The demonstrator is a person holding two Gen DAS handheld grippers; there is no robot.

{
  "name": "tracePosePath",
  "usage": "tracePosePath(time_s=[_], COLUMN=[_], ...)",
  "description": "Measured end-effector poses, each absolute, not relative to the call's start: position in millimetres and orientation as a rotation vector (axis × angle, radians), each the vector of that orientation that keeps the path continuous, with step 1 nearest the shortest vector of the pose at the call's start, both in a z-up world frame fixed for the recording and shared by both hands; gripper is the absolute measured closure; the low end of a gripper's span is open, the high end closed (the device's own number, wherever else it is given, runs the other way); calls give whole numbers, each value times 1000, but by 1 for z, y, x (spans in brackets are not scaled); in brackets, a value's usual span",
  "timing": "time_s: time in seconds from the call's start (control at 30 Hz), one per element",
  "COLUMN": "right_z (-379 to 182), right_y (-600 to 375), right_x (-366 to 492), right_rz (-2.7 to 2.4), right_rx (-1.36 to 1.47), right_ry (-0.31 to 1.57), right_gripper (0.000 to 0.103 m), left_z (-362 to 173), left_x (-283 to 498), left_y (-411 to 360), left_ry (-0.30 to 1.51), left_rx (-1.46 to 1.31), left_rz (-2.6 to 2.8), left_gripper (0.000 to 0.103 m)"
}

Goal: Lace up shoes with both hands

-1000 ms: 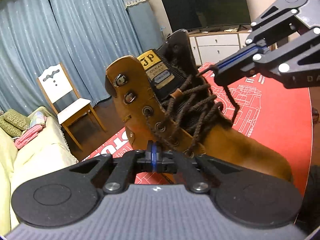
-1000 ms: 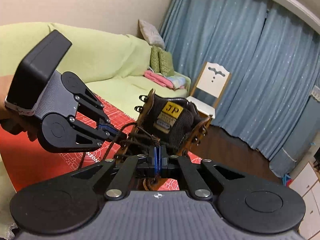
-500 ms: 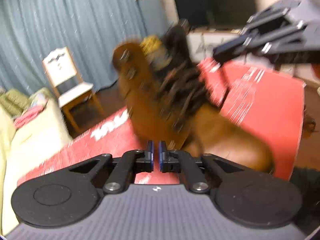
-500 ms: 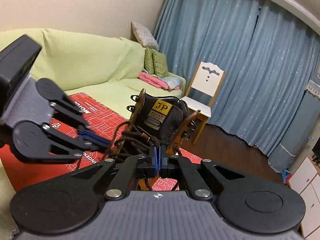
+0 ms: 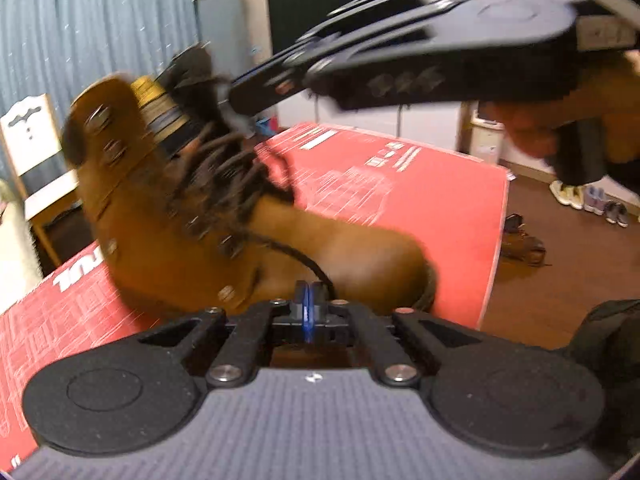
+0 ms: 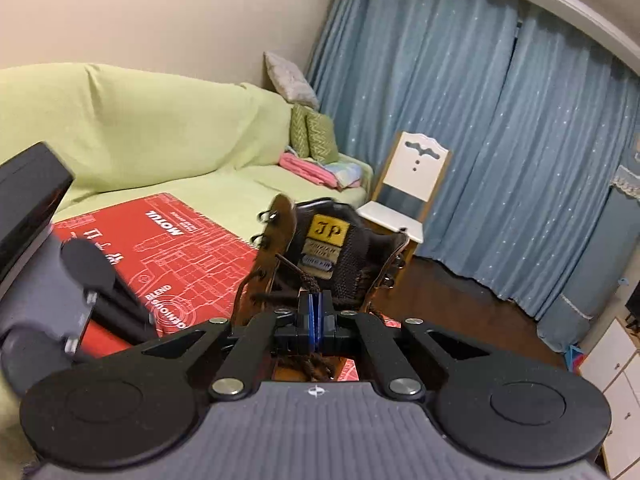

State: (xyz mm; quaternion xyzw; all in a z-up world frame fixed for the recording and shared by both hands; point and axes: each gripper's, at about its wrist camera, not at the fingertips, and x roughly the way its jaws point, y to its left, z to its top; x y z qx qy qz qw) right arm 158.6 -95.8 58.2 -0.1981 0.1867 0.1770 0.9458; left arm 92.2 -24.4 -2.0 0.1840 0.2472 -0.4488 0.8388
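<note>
— What colours do we see on the boot [image 5: 160, 216]?
— Tan-brown leather, dark brown laces [image 5: 224, 172], a yellow tongue label [image 6: 329, 231] with black letters.
— And beneath it?
— We see a red mat [image 5: 420, 184] with white line drawings; pale blue curtains [image 6: 500, 140] upper right.

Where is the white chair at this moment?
In the right wrist view the white chair stands right of centre, behind the brown boot, between the green sofa and the blue curtains.
</note>
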Motion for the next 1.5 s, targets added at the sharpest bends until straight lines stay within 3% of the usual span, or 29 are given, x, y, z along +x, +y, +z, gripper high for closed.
tracePosePath(time_s=[0.2, 0.33, 0.73, 1.5], right_z=[56, 50, 12, -41], right_y=[-81, -60, -5, 32], right_x=[155, 158, 175, 186], right_rz=[345, 302, 149, 4], right_rx=[-482, -560, -772, -989], right_ry=[357, 333, 307, 280], right_gripper=[103, 103, 103, 103], left_z=[17, 28, 39, 55], left_x=[107, 127, 169, 151], left_y=[10, 30, 12, 39], left_ry=[467, 415, 284, 196], left_rx=[444, 458, 500, 438], left_rz=[-752, -648, -712, -827], left_gripper=[97, 92, 89, 89])
